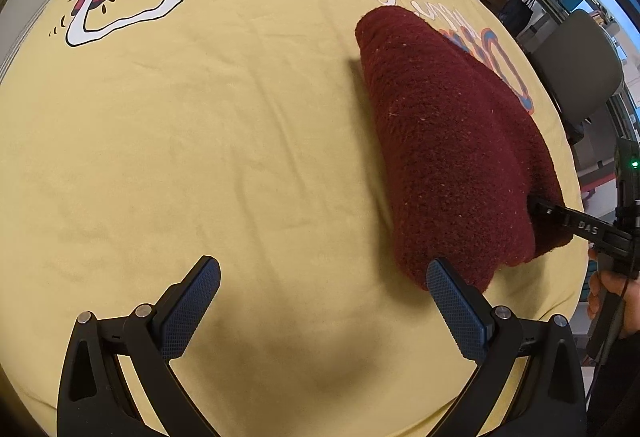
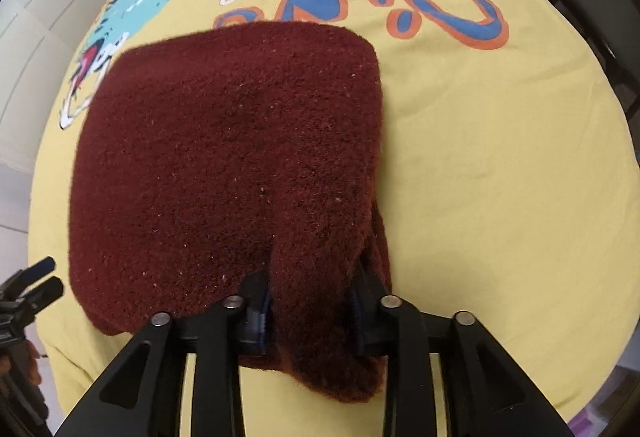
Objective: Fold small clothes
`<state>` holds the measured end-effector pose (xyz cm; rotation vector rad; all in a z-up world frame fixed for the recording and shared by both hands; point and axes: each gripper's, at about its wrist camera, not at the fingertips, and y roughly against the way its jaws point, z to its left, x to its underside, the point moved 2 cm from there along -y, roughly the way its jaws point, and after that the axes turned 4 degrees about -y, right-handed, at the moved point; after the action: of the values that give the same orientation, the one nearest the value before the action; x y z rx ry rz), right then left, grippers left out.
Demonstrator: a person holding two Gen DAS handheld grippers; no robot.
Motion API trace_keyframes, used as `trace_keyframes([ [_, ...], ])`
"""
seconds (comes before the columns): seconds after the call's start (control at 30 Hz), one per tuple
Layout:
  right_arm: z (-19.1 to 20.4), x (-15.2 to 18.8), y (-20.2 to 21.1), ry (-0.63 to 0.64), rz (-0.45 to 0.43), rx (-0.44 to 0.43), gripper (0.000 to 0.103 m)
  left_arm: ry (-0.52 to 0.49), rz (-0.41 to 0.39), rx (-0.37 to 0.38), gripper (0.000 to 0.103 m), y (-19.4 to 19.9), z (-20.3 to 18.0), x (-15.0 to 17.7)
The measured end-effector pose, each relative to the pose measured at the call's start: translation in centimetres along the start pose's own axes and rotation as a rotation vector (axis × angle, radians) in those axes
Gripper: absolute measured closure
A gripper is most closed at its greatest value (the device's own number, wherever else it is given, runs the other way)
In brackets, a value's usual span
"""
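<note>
Counted on the table

One dark red knitted garment (image 2: 224, 165), one yellow printed cloth (image 1: 200, 157) under it, two grippers: left gripper (image 1: 324, 301) lower centre, right gripper (image 2: 312, 313) lower centre.

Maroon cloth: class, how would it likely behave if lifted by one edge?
Probably floppy: the cloth bunches between the right gripper fingers. Likely grippy, not slippery, given its fuzzy nap. It seems thick, so its fold may hold.

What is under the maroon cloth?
The maroon cloth lies on a yellow printed sheet, covering part of the "Dino" lettering. Whatever else lies beneath is hidden. The right gripper pinches its near edge.
</note>
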<state>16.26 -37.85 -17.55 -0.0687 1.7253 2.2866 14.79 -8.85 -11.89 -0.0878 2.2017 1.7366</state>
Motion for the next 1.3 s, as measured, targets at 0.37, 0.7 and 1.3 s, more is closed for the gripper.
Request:
trace_keyframes([
  [0.37, 0.8, -1.6, 4.2, 0.047, -0.077, 0.052, 0.020, -0.015, 0.007, -0.004, 0.001, -0.5, -2.0, -2.5],
  [0.7, 3.2, -4.6, 2.2, 0.055, -0.035, -0.003, 0.000, 0.003, 0.022, 0.028, 0.001, -3.0, -5.8, -9.0],
  [1.3, -1.3, -2.4, -5.1, -0.072, 0.041, -0.152, 0.001, 0.017, 0.082, 0.050, 0.000, -10.0, -5.9, -6.9],
])
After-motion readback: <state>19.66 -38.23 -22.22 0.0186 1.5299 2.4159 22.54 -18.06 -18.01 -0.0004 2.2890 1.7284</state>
